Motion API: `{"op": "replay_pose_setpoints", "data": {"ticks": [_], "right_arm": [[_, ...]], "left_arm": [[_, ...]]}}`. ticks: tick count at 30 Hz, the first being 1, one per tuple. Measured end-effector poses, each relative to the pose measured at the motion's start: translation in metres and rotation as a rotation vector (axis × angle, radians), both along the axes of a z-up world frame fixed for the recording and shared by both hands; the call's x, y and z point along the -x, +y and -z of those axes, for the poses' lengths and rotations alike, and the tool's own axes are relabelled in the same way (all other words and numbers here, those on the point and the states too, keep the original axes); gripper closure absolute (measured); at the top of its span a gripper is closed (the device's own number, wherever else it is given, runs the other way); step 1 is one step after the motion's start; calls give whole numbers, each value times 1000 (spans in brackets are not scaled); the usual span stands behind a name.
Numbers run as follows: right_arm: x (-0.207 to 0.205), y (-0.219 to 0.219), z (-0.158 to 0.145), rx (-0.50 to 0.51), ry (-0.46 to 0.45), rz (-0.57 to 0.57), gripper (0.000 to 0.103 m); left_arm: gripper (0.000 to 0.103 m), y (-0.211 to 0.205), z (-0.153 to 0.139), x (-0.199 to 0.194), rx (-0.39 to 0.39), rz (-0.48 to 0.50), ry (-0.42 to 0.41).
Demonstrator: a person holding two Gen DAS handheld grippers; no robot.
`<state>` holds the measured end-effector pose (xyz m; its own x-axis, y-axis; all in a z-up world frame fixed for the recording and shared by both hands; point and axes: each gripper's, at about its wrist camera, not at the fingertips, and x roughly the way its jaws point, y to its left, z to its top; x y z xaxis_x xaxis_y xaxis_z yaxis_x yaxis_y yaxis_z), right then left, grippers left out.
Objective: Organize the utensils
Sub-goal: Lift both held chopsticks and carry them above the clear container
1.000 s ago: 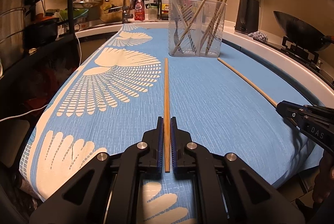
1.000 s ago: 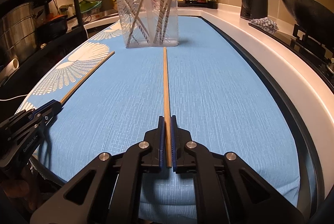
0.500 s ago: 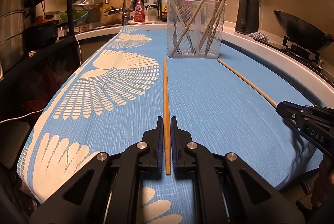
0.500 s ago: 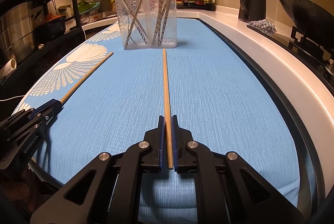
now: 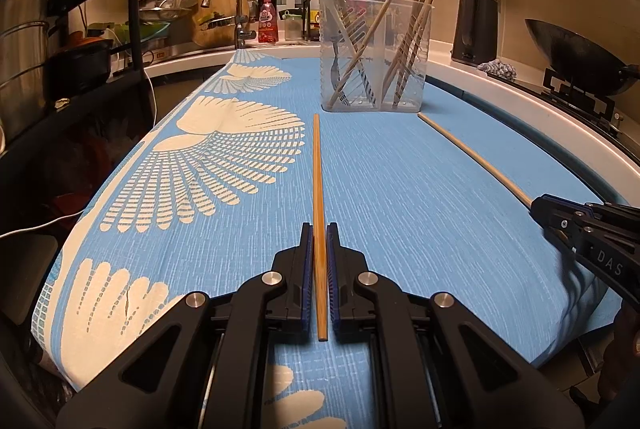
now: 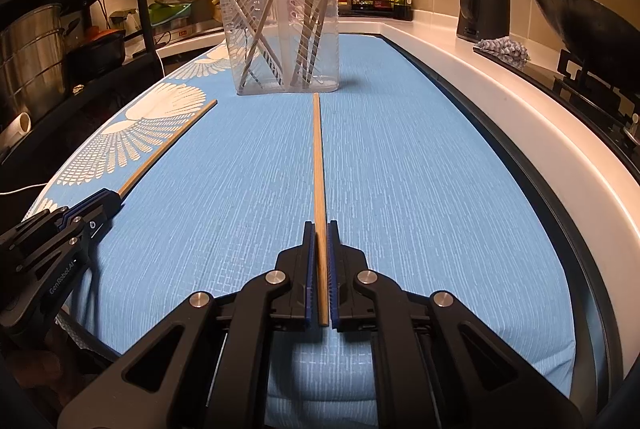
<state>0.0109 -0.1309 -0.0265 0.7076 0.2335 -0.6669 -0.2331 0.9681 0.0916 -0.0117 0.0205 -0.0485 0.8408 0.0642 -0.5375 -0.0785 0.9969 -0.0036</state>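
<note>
On the blue cloth [image 5: 420, 197] with its cream fan pattern, two wooden chopsticks pointed toward a clear plastic utensil holder [image 5: 374, 49] at the far end. That holder stood upright and already held several chopsticks leaning at angles, plus a fork in its left compartment. The left gripper [image 5: 319, 229] had its jaws closed narrow on the darker chopstick [image 5: 318, 181], the blue pads pressing its near end — the stick's far tip stopped just short of the holder's base. The right gripper [image 6: 319, 227] clamped the paler chopstick [image 6: 318, 157] the same way, jaws nearly together around the stick's near end, its tip just in front of the holder. Each gripper showed at the edge of the other's view. Beyond the cloth's right edge ran a white counter [image 6: 500, 101] with a dark wok [image 5: 576, 65] on a stove.
</note>
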Motion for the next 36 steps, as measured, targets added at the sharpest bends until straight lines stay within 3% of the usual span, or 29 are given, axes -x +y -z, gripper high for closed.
{"op": "replay_pose_setpoints", "data": {"ticks": [8, 18, 36], "right_arm": [[-1, -4, -3, -21, 25, 2, 97], [8, -10, -26, -49, -21, -7, 97], [5, -14, -114, -101, -180, -54, 97]], "left_arm": [[96, 2, -1, 0, 9, 10, 8], [96, 15, -16, 6, 23, 0, -21], [96, 34, -112, -1, 32, 89, -150]]}}
